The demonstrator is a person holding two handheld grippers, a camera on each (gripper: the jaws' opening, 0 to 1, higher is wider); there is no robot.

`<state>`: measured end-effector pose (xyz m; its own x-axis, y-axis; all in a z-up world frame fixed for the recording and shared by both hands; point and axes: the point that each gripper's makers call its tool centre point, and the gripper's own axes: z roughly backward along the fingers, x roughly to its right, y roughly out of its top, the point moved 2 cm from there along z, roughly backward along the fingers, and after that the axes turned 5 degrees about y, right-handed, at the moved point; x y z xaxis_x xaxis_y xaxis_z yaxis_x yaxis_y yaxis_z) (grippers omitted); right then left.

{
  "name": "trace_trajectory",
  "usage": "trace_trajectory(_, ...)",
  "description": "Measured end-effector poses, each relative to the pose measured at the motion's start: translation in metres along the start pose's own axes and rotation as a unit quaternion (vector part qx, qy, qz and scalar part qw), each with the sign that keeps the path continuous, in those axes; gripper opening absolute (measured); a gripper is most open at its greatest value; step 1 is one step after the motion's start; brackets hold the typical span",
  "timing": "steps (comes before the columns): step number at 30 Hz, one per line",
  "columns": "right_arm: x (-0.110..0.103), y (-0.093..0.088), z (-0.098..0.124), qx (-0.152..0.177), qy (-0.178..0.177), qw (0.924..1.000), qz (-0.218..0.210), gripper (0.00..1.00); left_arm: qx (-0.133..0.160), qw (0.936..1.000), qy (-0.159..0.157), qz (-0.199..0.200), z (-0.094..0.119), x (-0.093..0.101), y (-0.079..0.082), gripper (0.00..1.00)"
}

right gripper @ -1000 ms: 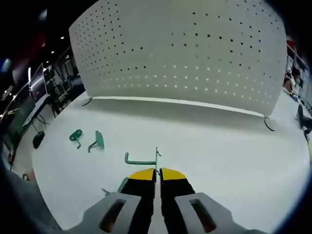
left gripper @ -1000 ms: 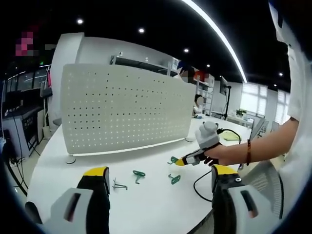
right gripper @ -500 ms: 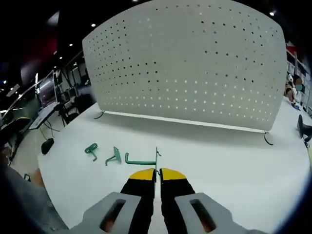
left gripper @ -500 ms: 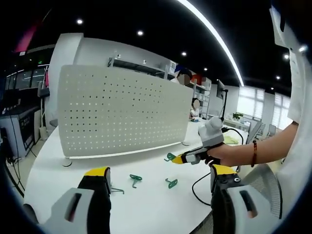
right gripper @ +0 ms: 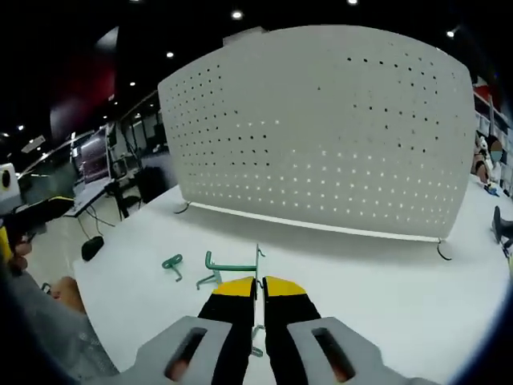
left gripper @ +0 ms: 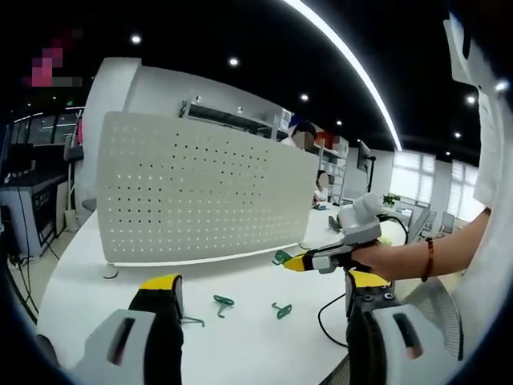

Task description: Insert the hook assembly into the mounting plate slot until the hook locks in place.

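While the white perforated mounting plate [right gripper: 321, 136] stands upright on the white surface [right gripper: 385, 297], the right gripper [right gripper: 258, 290] is raised in front of it with its yellow-tipped jaws clenched on a green hook assembly [right gripper: 234, 265]. The hook's stem projects upward from between the jaws, and its arm runs sideways to an upturned end; the hook is well apart from the mounting plate and clear of the surface. In the left gripper view, the right gripper [left gripper: 298, 263] enters from the right, held in a person's hand [left gripper: 383, 258], with the green hook [left gripper: 280, 257] at its tip in front of the mounting plate [left gripper: 200, 192], near the plate's lower right corner.

The left gripper [left gripper: 256, 293] has its jaws released and spread wide, holding nothing. Two loose green hooks [left gripper: 223, 303] [left gripper: 280, 310] lie on the surface [left gripper: 240, 337] in front of the mounting plate, between the left jaws as that view shows them. A black cable [left gripper: 325, 309] trails over the surface edge to the right of these hooks.
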<state>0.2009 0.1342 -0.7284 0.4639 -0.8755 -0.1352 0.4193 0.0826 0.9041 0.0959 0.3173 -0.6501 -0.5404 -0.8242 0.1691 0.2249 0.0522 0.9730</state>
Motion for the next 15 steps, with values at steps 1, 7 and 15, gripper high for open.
trace_trajectory(1,-0.002,0.001,0.002,0.0,0.0,1.0,0.0,0.02,0.002,1.0,0.0,0.002,0.0,0.001,0.0,0.85)
trace_trajectory(7,-0.022,0.016,0.01,0.036,0.027,0.9989,0.012,0.02,0.012,0.9998,0.0,0.016,0.002,0.007,0.002,0.83)
trace_trajectory(15,-0.04,0.025,0.019,0.064,0.053,0.9964,0.017,0.02,0.024,0.9992,-0.004,0.032,0.002,0.013,0.006,0.81)
